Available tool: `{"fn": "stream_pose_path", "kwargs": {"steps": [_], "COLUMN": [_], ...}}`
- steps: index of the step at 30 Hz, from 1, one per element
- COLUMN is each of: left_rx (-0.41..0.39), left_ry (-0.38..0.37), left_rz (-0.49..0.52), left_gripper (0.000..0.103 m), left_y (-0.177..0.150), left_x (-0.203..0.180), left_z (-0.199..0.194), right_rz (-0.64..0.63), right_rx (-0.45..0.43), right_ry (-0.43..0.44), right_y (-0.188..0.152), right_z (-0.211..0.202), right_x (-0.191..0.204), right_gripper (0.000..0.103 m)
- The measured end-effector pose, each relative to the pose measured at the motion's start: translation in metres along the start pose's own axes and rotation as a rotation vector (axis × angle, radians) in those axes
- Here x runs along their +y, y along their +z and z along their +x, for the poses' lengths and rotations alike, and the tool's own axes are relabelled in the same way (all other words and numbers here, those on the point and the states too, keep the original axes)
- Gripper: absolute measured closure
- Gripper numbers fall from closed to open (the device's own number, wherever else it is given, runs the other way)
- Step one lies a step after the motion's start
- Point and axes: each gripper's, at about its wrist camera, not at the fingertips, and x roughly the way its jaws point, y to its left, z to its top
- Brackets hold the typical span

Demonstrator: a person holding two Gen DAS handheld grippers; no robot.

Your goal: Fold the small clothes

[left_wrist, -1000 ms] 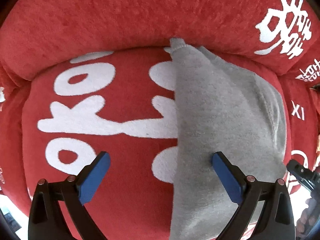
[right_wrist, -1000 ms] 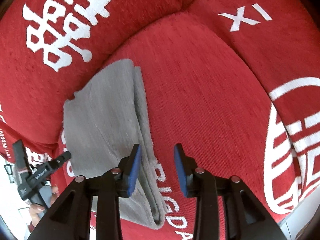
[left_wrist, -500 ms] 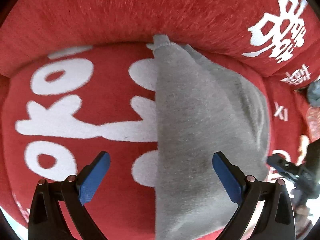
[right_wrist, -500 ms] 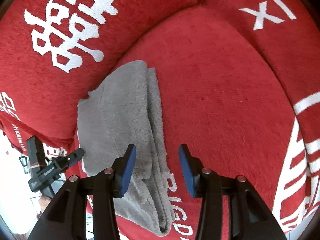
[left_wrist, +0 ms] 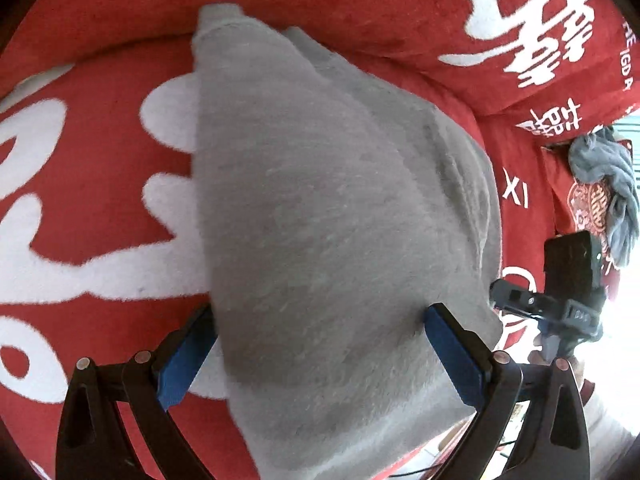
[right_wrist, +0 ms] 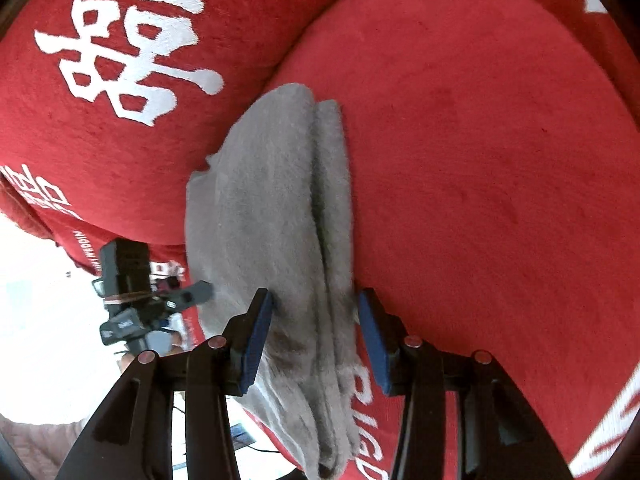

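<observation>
A grey fleece garment lies folded lengthwise on a red sofa seat; it also shows in the right wrist view. My left gripper is open, its blue pads astride the garment's near end. My right gripper is open, its blue pads either side of the garment's folded right edge near the front. Neither gripper holds the cloth. The other gripper shows at the edge of each view: the right one and the left one.
The red sofa cushion carries white lettering, and the backrest rises behind the garment. A crumpled blue-grey cloth lies on the sofa far right. The seat's front edge runs just below the garment's near end.
Both grippers have moved forward over the garment; my left gripper shifted right so its pads straddle it, and my right gripper shifted left and opened wider around the folded edge.
</observation>
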Motion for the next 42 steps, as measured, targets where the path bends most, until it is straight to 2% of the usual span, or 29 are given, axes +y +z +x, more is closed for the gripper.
{"fn": "stream_pose_path", "kwargs": {"steps": [6,9,10,11,12,13,14,16,17,22,26,30,37,42], "left_rx": [-0.013,-0.027,-0.036,-0.048,-0.064,-0.076,-0.086,-0.103,-0.107,-0.131,-0.156,-0.184,-0.219,-0.208], "left_ry": [0.042,0.060,0.065,0.066,0.064,0.064,0.064,0.058,0.044,-0.043,-0.058,-0.085,-0.035,-0.001], "left_rz": [0.018,0.007,0.002,0.002,0.012,0.025,0.041,0.063,0.062,0.054,0.090,0.082,0.050,-0.009], "left_gripper": [0.001,0.003,0.009,0.016,0.020,0.030,0.039,0.051,0.054,0.056,0.056,0.056,0.056,0.056], "left_y": [0.002,0.002,0.001,-0.001,-0.003,-0.006,-0.007,-0.012,-0.013,-0.020,-0.034,-0.055,-0.109,-0.140], "left_x": [-0.009,-0.013,-0.015,-0.015,-0.017,-0.019,-0.019,-0.016,-0.014,-0.010,-0.017,-0.007,0.037,0.085], "left_z": [0.001,0.003,0.002,-0.002,-0.006,-0.009,-0.013,-0.023,-0.027,-0.049,-0.069,-0.101,-0.151,-0.159], "right_rz": [-0.076,-0.062,-0.047,-0.035,-0.034,-0.036,-0.040,-0.043,-0.042,-0.012,0.006,0.007,-0.016,-0.004], "right_rx": [0.047,0.044,0.036,0.024,0.014,0.001,-0.014,-0.029,-0.037,-0.053,-0.046,-0.041,0.010,0.067], "right_ry": [0.030,0.035,0.027,0.012,0.004,0.005,0.008,0.029,0.047,0.120,0.146,0.178,0.216,0.217], "right_y": [0.014,0.014,0.012,0.010,0.006,0.004,0.000,-0.005,-0.009,-0.025,-0.044,-0.064,-0.105,-0.130], "right_z": [0.023,0.034,0.033,0.031,0.028,0.026,0.023,0.019,0.017,0.011,0.008,0.008,0.031,0.083], "right_x": [0.019,0.023,0.023,0.024,0.024,0.027,0.031,0.039,0.045,0.061,0.075,0.093,0.127,0.146], "right_gripper": [0.052,0.052,0.055,0.064,0.068,0.073,0.074,0.075,0.075,0.075,0.075,0.075,0.075,0.075]}}
